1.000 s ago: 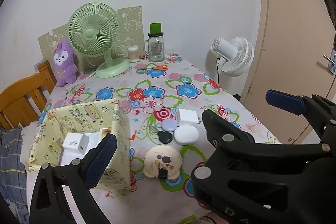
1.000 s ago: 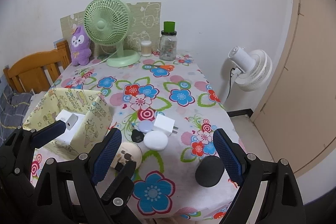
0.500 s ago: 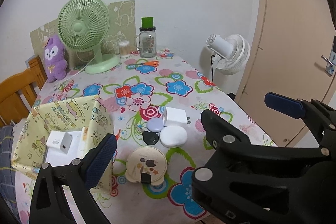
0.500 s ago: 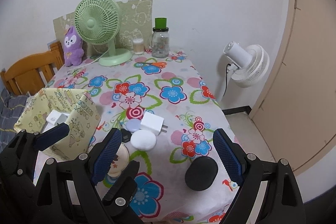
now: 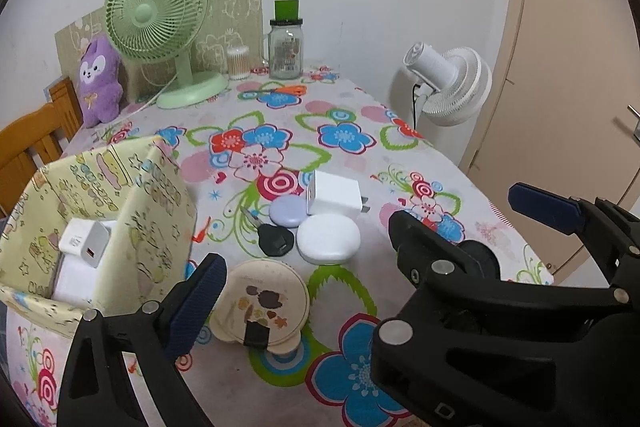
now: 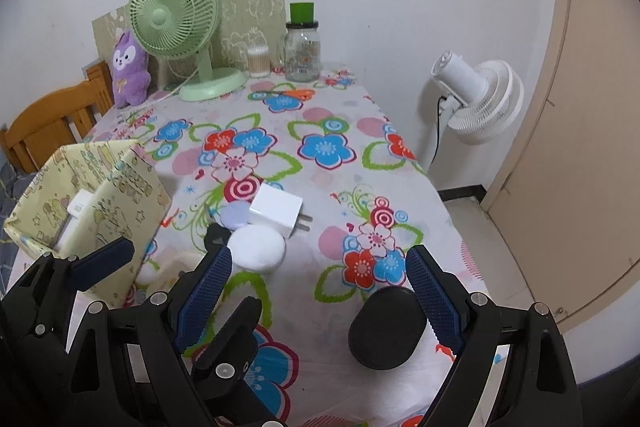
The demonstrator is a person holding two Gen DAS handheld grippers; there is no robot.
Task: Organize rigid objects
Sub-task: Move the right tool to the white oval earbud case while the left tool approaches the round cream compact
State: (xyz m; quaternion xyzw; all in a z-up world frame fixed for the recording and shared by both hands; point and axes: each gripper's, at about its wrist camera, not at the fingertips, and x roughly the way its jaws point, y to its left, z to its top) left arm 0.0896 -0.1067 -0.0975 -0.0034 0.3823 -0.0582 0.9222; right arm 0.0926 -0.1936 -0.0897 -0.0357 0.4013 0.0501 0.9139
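Observation:
A yellow patterned fabric box (image 5: 160,211) (image 6: 120,203) stands at the table's left and holds a white charger (image 5: 84,239). To its right a white plug adapter (image 5: 334,197) (image 6: 276,211), a lilac disc (image 5: 285,211), a white round case (image 5: 329,239) (image 6: 256,247) and a black fob (image 5: 276,242) lie clustered. Nearer lies a cream round compact (image 5: 262,303). A black oval object (image 6: 386,327) lies by my right gripper's right pad. My right gripper (image 6: 318,291) hangs open above the cloth. My left gripper (image 5: 320,295) is open, its jaws closing, holding nothing.
At the back stand a green desk fan (image 5: 160,11), a purple plush (image 5: 100,83), a swab tub (image 5: 238,63) and a glass jar (image 5: 286,47). A wooden chair (image 5: 28,143) is left of the table. A white floor fan (image 5: 452,83) and a door (image 5: 560,67) are right.
Both grippers have sunk and come forward over the table, so the cluster of small objects and the box look nearer. Nothing on the table has moved.

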